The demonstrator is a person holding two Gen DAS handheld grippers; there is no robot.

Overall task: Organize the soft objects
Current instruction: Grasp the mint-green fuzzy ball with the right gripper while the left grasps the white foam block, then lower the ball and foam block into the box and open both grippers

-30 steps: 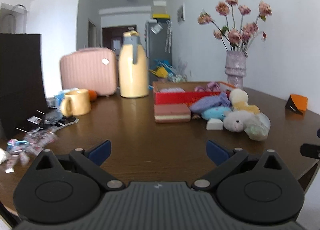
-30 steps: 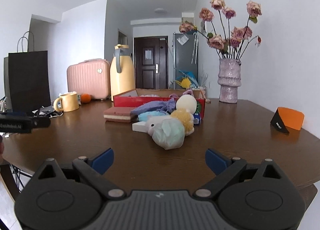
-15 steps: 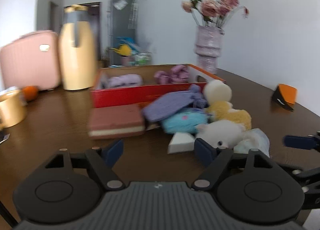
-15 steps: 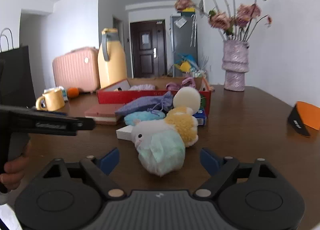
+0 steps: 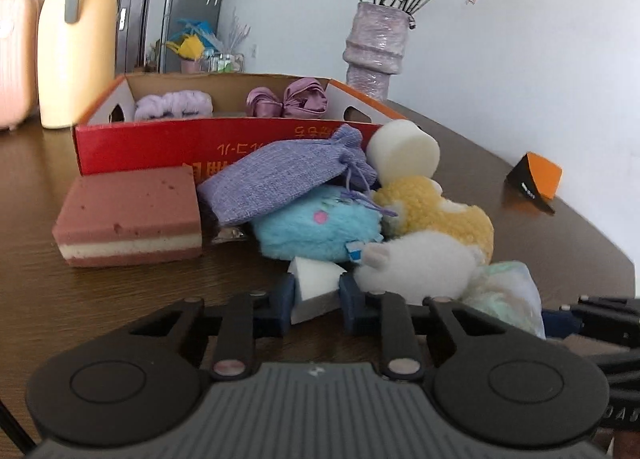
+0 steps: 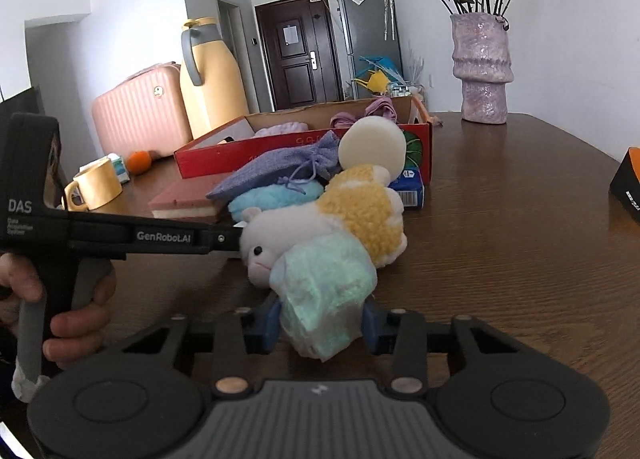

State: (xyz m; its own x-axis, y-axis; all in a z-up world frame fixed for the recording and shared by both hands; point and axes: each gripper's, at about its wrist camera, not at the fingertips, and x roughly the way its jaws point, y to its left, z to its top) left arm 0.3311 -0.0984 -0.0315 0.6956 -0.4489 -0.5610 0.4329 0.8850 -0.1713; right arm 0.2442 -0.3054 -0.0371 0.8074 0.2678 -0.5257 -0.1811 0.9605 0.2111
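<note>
A pile of soft things lies on the brown table in front of a red cardboard box (image 5: 168,141). My left gripper (image 5: 316,295) is shut on a white foam wedge (image 5: 314,283) at the pile's near edge. My right gripper (image 6: 320,323) is shut on a pale green bagged bundle (image 6: 326,291). Behind them lie a white plush (image 6: 276,233), a yellow fleecy plush (image 6: 368,211), a blue plush (image 5: 316,227), a purple drawstring pouch (image 5: 280,179), a cream foam cylinder (image 5: 404,151) and a pink layered sponge (image 5: 130,215). The box (image 6: 304,145) holds purple scrunchies (image 5: 288,101).
A yellow thermos jug (image 6: 210,79), a pink case (image 6: 140,109), a yellow mug (image 6: 96,185) and an orange (image 6: 138,161) stand at the back left. A purple vase with dried roses (image 6: 482,67) stands back right. An orange-black wedge (image 5: 534,181) lies at the right.
Both grippers moved forward into the pile and closed: the left on the white foam wedge, the right on the green bundle. Both were open before.
</note>
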